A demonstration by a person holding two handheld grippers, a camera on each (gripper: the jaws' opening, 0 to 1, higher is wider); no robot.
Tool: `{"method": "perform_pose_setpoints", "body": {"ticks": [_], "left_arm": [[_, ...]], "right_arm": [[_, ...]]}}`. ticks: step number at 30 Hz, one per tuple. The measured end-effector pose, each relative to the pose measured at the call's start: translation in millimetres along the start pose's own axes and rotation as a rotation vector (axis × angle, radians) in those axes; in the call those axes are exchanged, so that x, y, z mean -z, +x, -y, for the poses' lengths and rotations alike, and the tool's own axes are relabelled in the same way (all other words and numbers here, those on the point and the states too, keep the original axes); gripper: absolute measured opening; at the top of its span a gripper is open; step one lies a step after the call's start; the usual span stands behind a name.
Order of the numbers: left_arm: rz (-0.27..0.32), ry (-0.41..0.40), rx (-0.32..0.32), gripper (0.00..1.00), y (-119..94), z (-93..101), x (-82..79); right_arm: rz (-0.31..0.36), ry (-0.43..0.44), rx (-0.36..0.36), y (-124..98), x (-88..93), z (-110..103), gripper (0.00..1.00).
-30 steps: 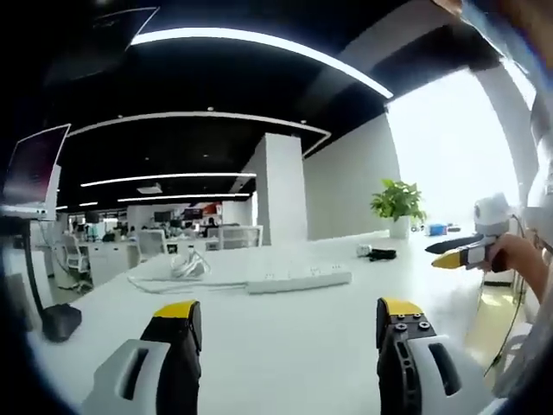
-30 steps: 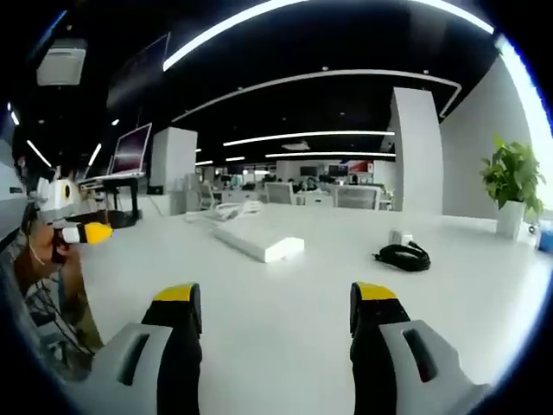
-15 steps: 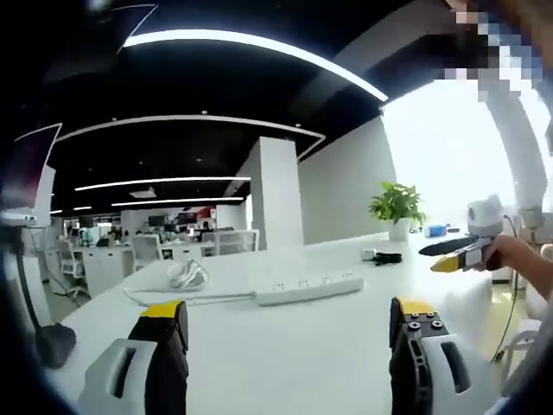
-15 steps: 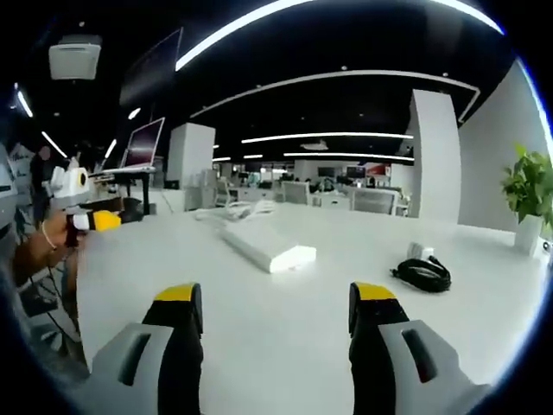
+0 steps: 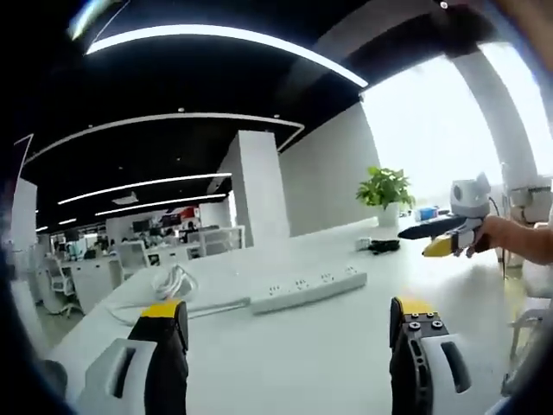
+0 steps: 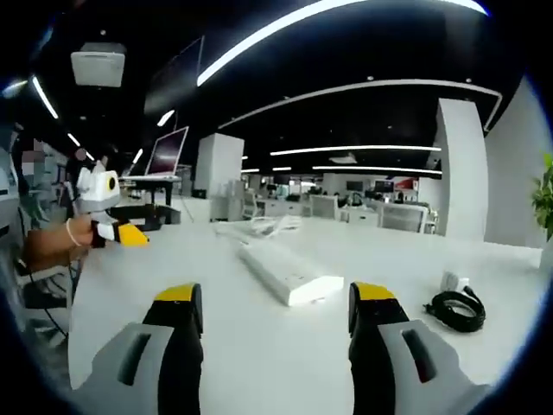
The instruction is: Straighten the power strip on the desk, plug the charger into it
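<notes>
White desk, left gripper view: power strip lies across the middle, its coiled cable at the far left end; charger sits well beyond.
Left gripper: jaws spread, empty, above the desk.
Change: strip sits larger than half a second ago; approach under way.
Right gripper view: strip runs away from the camera, charger to its right.
Right gripper: released, nothing held.
Meaning: both tools closing in; straightening not begun.
</notes>
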State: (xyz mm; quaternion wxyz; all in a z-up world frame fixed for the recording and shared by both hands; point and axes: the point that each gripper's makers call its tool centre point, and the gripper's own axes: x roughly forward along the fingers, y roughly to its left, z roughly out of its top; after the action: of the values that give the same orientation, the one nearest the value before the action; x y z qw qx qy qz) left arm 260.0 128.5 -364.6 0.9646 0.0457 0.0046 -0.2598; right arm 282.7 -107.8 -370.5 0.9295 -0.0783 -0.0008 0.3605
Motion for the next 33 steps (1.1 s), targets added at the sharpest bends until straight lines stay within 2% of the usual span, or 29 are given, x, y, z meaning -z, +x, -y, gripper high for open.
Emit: {"method": "perform_pose_setpoints", "body": {"ticks": [5,9,15,18,26,33], "left_arm": [[-0.046,-0.031,0.029,0.99,20.2,-7.8,7.5],[-0.107,-0.037,0.032,0.99,36.5,-15.5,18.0],[-0.062,-0.039,0.043,0.98,58.3,-20.6,12.0],[-0.067,-0.037,0.053,0.96,71.3,-21.8,14.1],[-0.173,-0.039,0.085,0.92,92.0,-22.7,36.7],[-0.217,-0.067,0.099,0.89,107.6,-30.4,46.7]], "right_arm": [[-0.061,-0.026,0.033,7.6,9.2,7.3,0.70],[-0.102,-0.038,0.062,12.2,14.3,14.4,0.66],[-0.105,0.004,0.061,26.9,12.4,20.6,0.64],[-0.122,-0.001,0.053,35.1,16.0,21.1,0.63],[-0.171,0.052,0.016,56.7,32.7,17.7,0.62],[-0.198,0.082,0.013,67.5,38.0,19.7,0.62]]}}
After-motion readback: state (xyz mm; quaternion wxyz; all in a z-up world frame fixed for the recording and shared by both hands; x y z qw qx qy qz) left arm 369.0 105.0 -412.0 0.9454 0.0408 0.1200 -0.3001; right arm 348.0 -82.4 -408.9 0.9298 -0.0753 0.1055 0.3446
